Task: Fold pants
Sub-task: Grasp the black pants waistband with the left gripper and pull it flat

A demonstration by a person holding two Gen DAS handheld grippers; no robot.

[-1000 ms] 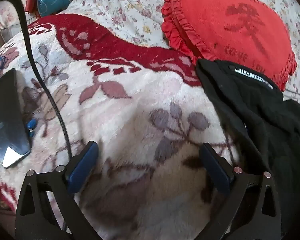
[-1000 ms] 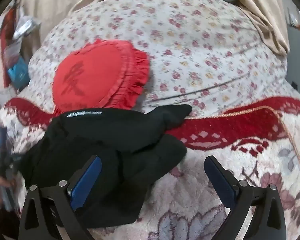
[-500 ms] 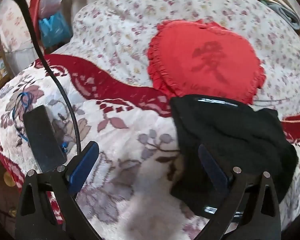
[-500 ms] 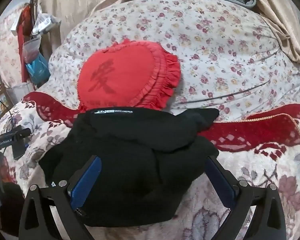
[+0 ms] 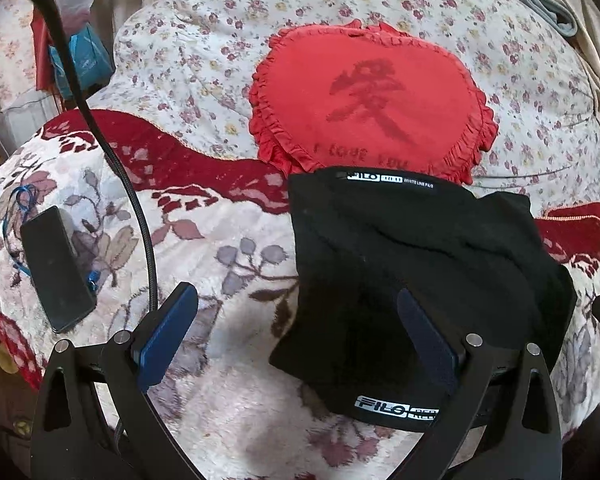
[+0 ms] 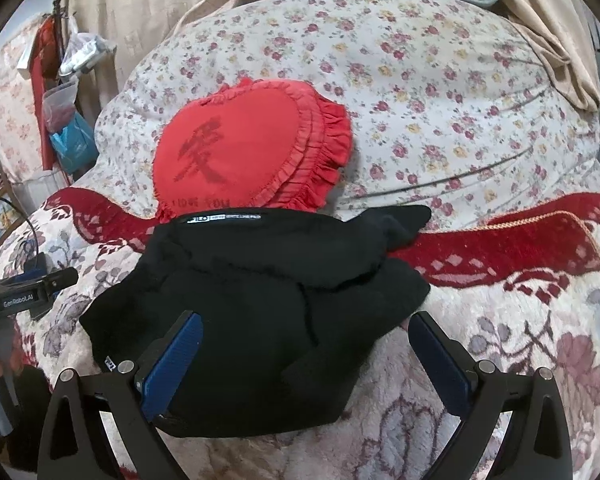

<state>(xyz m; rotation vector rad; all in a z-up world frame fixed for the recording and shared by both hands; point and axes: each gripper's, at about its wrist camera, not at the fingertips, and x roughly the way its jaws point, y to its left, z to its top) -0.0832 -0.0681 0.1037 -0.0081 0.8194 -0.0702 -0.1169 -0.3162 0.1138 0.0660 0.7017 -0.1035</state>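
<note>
While the black pants (image 5: 420, 268) lie folded into a thick bundle on the flowered blanket (image 5: 228, 240), both grippers hang above the bed with their jaws spread wide and nothing between them. The far edge of the pants touches the red heart-shaped pillow (image 5: 372, 96), which rests on the rose-print quilt (image 6: 440, 80). In the left wrist view the left gripper (image 5: 298, 334) sits over the near left edge of the bundle, its right finger in front of the dark cloth and its left finger over bare blanket. In the right wrist view the right gripper (image 6: 306, 354) straddles the near part of the pants (image 6: 260, 300). A phone (image 5: 56, 268) lies on the blanket well to the left, beside a black cable (image 5: 140, 216).
</note>
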